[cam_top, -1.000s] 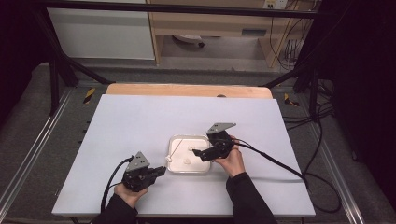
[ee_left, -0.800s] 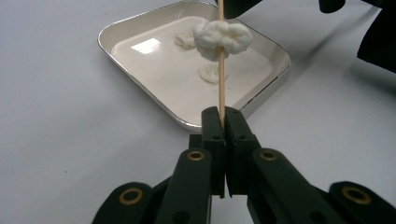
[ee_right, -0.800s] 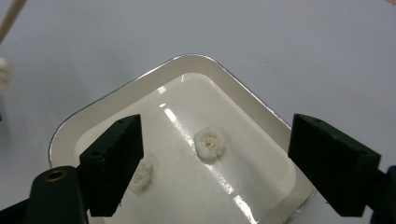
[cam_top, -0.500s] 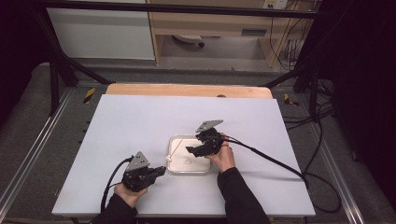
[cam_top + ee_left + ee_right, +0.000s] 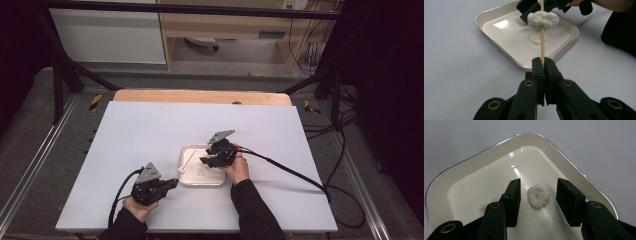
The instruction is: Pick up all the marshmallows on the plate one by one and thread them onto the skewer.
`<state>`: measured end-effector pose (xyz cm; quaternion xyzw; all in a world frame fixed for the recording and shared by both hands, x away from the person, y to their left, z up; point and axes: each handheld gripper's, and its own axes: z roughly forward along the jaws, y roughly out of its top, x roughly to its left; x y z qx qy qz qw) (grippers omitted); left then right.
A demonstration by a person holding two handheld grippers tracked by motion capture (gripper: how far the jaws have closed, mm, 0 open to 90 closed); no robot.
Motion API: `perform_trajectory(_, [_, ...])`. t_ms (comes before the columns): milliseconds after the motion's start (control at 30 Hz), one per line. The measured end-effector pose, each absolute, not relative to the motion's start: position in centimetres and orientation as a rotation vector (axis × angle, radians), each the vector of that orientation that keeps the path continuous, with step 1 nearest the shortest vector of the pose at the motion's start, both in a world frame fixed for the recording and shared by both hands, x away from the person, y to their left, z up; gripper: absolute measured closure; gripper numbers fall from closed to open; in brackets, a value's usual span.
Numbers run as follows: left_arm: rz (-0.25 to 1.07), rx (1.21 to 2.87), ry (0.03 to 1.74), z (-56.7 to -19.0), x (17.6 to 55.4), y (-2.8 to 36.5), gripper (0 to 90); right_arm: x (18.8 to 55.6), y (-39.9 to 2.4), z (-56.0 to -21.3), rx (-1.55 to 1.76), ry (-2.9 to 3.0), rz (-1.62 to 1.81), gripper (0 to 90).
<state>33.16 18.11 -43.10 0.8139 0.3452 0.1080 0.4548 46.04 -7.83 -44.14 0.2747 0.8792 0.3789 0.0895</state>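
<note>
A white tray (image 5: pixel 200 184) lies on the table. My left gripper (image 5: pixel 170 184) (image 5: pixel 543 65) is shut on a wooden skewer (image 5: pixel 542 45) (image 5: pixel 187 161) that slants over the tray. A fluffy white piece (image 5: pixel 543 19) is threaded on the skewer. My right gripper (image 5: pixel 206 161) (image 5: pixel 539 195) hangs low over the tray. Its jaws have just been closing and stand on either side of a loose white piece (image 5: pixel 538 195) (image 5: pixel 535 38) on the tray floor, without touching it.
The tray's rim (image 5: pixel 486 152) (image 5: pixel 489 35) is raised all round. A faint crumbly smear (image 5: pixel 482 207) marks the tray floor. White tabletop (image 5: pixel 150 130) spreads around the tray. A black cable (image 5: pixel 290 172) trails right from the right gripper.
My right gripper has moved left and down into the tray, and its jaws have narrowed around the loose white piece. The left gripper and skewer have stayed put.
</note>
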Motion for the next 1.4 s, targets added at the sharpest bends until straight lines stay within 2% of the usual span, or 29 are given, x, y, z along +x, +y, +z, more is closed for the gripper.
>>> perform_trajectory(700, [0.255,2.008,0.837,-43.2,33.1,17.9,87.8,45.8,-7.6,-44.8,0.785,2.6,1.113,70.4])
perform_trajectory(1200, [0.254,2.01,0.826,-43.2,33.0,17.7,87.8,44.6,-8.7,-42.3,0.812,2.577,1.224,71.5])
perform_trajectory(1400, [0.257,2.007,0.803,-43.1,32.9,17.6,87.9,43.7,-9.9,-40.8,0.863,2.535,1.379,71.4])
